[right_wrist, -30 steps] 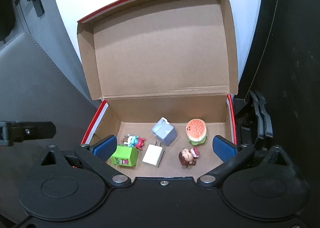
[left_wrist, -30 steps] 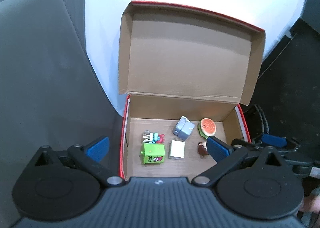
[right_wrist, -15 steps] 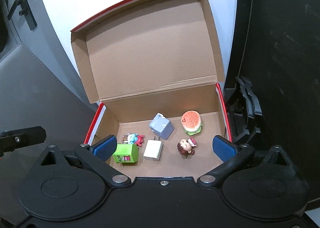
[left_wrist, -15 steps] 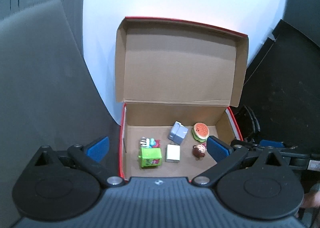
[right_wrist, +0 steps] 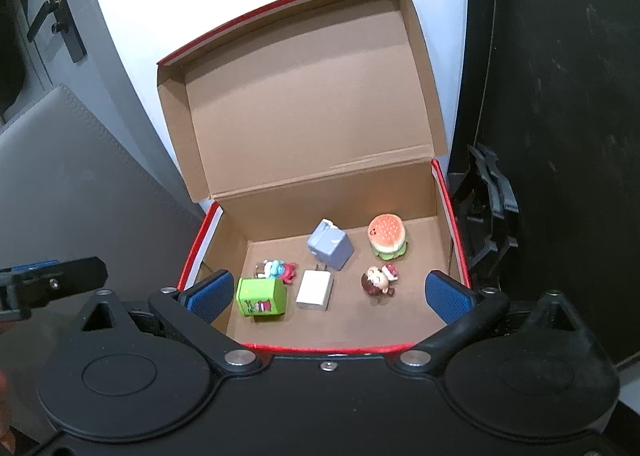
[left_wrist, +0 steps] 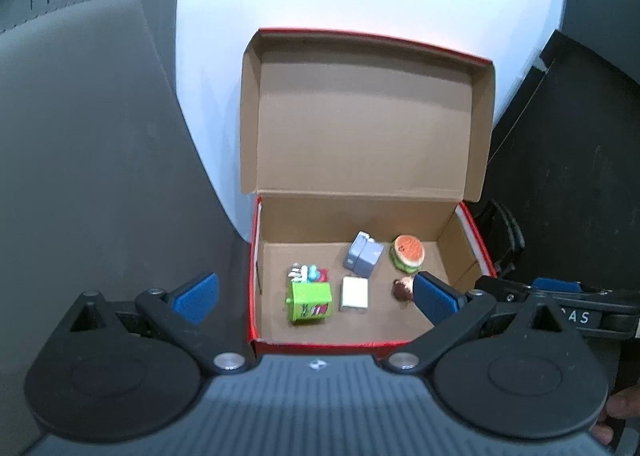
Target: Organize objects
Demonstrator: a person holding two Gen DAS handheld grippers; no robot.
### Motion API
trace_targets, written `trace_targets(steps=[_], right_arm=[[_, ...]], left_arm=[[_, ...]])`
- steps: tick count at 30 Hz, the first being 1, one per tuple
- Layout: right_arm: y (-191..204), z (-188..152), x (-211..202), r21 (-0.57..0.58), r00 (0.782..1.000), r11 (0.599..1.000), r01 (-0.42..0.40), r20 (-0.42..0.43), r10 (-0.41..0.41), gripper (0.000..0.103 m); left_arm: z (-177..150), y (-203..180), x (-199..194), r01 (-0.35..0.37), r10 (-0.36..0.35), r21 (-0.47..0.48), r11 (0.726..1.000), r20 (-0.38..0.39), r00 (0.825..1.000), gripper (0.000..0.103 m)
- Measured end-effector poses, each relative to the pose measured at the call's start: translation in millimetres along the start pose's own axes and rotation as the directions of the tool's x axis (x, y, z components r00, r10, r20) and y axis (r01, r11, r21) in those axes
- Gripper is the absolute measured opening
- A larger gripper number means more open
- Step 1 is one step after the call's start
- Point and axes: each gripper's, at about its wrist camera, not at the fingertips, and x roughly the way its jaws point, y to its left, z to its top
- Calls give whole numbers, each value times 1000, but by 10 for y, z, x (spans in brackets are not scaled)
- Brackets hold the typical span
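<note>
**Six items in open box, both grippers released**

Cardboard box [right_wrist: 440,192], lid up. Left wall: green carton [right_wrist: 262,297], blue-red figure [right_wrist: 278,270] behind. Centre: white charger [right_wrist: 315,290], grey-blue block [right_wrist: 331,244] toward back wall. Right: doll [right_wrist: 378,281], burger toy [right_wrist: 387,236] behind. Left gripper [left_wrist: 316,296] and right gripper [right_wrist: 330,294] spread wide, empty, above front edge.

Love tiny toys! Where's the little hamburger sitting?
The hamburger sits inside the open box, far right corner, beside the blue-grey toy and behind the small figurine.
</note>
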Motion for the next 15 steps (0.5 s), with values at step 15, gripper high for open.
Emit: trace_targets(steps=[15], right_arm=[[43, -157, -94, 20, 1000, 1000, -1, -11, 1, 103]], left_arm=[[-136, -11, 61, -6, 7, 7, 1000, -74, 997, 102]])
